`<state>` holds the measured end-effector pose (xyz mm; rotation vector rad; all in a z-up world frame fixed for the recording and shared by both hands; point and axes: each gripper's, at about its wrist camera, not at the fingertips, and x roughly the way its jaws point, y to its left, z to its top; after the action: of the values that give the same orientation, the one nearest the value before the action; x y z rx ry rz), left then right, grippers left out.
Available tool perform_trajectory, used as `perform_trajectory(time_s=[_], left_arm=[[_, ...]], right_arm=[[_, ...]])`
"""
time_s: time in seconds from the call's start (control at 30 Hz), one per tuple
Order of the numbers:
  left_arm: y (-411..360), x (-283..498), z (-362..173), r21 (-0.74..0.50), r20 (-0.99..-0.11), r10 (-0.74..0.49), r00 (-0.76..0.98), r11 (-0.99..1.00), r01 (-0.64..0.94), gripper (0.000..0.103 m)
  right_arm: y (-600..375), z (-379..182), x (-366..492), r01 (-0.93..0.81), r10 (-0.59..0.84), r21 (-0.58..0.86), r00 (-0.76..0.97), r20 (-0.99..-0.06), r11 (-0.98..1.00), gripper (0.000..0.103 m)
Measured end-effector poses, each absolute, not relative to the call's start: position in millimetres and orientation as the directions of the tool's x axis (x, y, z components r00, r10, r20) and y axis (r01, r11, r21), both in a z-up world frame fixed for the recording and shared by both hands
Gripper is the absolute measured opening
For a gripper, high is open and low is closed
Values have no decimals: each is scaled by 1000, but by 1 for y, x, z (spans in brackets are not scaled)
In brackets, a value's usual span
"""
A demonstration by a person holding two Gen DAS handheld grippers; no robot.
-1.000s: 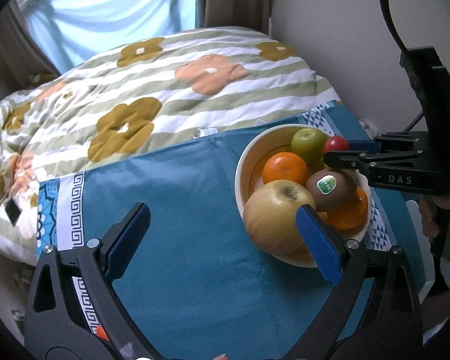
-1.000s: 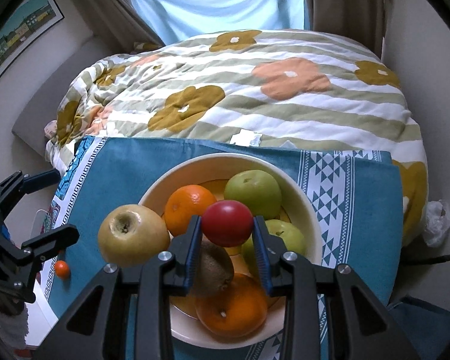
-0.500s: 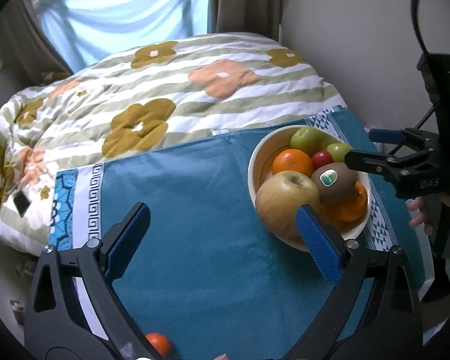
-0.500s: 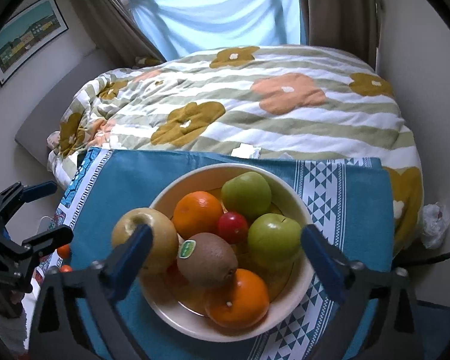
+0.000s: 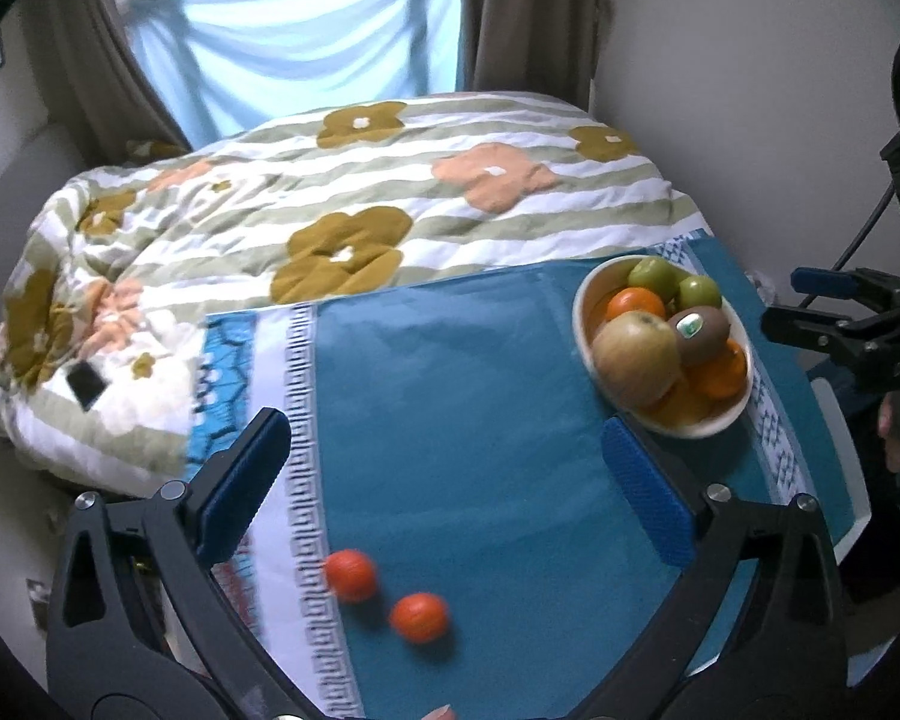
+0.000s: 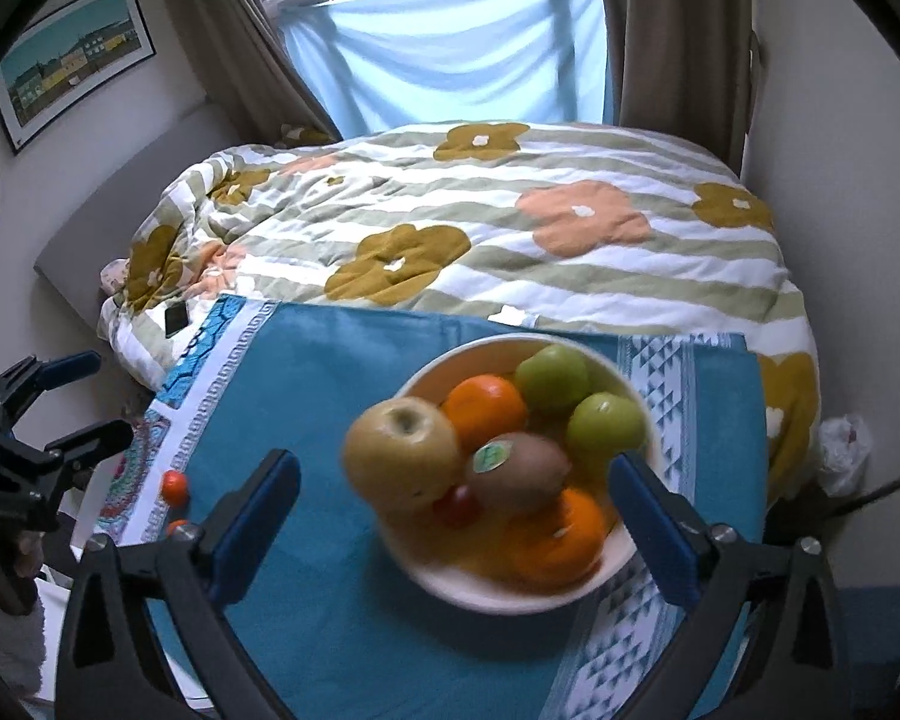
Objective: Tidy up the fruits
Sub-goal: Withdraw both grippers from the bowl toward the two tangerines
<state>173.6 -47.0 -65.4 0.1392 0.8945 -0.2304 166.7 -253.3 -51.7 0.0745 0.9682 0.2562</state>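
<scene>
A cream bowl (image 6: 624,564) on the teal cloth holds a big yellow apple (image 6: 402,456), a stickered kiwi (image 6: 519,471), two oranges, two green apples and a small red fruit (image 6: 456,507) low between them. My right gripper (image 6: 450,522) hangs open above the bowl's near side, nothing between its pads. In the left wrist view the bowl (image 5: 714,423) sits at the right, and two small orange fruits (image 5: 351,575) (image 5: 419,618) lie loose on the cloth. My left gripper (image 5: 444,495) is open over the bare cloth just beyond them. The right gripper (image 5: 834,306) shows at the right edge.
The teal tablecloth (image 5: 450,396) has patterned white borders. Behind it lies a bed with a flowered striped duvet (image 6: 510,222). A wall stands close on the right, a curtained window at the back. A dark phone (image 5: 86,382) rests on the duvet.
The right gripper let go of the small red fruit, which now lies in the bowl, and opened wide. Both grippers pulled back and up; two small orange fruits came into the left view.
</scene>
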Motion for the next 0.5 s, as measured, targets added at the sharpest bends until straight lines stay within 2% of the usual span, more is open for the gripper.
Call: perform_trajectory(time_s=[0.27, 0.5], left_arm=[[23, 145, -68, 52, -792, -115, 600, 966, 254, 103], [66, 134, -89, 54, -817, -145, 558, 945, 324, 103]], right_arm=[[-183, -40, 124, -207, 234, 138, 574, -785, 969, 102], [-119, -64, 100, -242, 260, 148, 543, -798, 959, 102]])
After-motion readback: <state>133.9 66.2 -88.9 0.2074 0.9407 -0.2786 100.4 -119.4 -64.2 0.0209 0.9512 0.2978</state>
